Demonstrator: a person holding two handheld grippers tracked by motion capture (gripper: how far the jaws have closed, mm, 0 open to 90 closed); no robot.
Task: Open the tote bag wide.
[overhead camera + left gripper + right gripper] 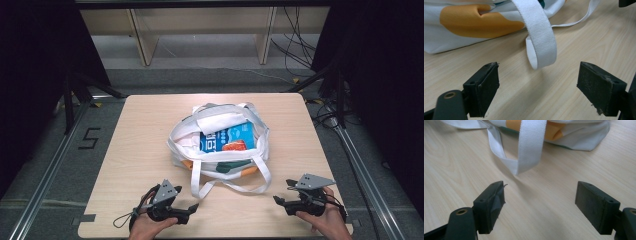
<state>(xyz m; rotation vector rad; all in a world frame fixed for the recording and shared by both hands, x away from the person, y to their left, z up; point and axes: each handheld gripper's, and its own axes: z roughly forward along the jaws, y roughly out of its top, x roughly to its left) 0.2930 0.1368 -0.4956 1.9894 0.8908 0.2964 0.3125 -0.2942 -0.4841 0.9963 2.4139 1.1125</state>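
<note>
— Right, starting nearest: how many grippers down at the near edge of the table [150,130]?

— Two, one per hand. The left gripper [192,208] sits by the near-left corner, jaws spread wide with bare wood between them. The right gripper [276,199] sits by the near-right corner, jaws just as far apart, pinching nothing. Each points inward, toward the other.

— And just beyond them?

— One white strap [541,32], looping down off the bag and lying on the wood near the left gripper's jaws, apart from them. The right gripper view has a strap loop [529,147] just ahead of its jaws too.

— Then the bag?

— One white tote bag [220,145] with orange and green patches, lying at the middle of the table, mouth up. Inside it, one blue carton [227,138] lying flat, long axis running left to right, slightly tilted toward the far-right corner.
</note>
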